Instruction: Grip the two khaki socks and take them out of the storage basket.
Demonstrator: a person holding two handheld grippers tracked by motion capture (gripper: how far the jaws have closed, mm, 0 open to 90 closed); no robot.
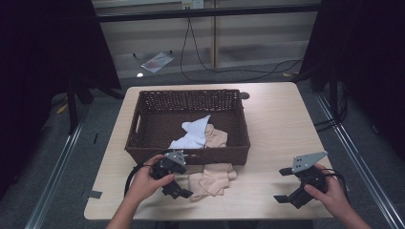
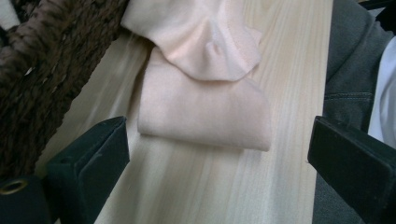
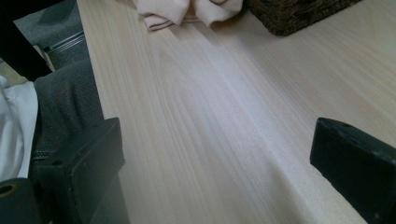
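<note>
A dark wicker basket (image 1: 143, 101) stands mid-table with a white cloth (image 1: 192, 134) inside. A pale pink cloth (image 1: 210, 179) hangs over the basket's front rim and lies on the table in front. In the left gripper view the pink cloth (image 2: 205, 109) lies folded just beyond the wide-apart jaws, beside the basket (image 2: 42, 79). My left gripper (image 1: 184, 180) is open at the cloth's left edge, holding nothing. My right gripper (image 1: 282, 185) stands open over bare wood at the front right. In the right gripper view the pink cloth (image 3: 182, 10) and basket corner (image 3: 299, 14) lie far off.
The wooden table (image 1: 282, 124) has bare room to the right and left of the basket. Its front edge runs close under both hands. Cables (image 1: 229, 71) and a shiny packet (image 1: 156, 61) lie on the floor beyond the table.
</note>
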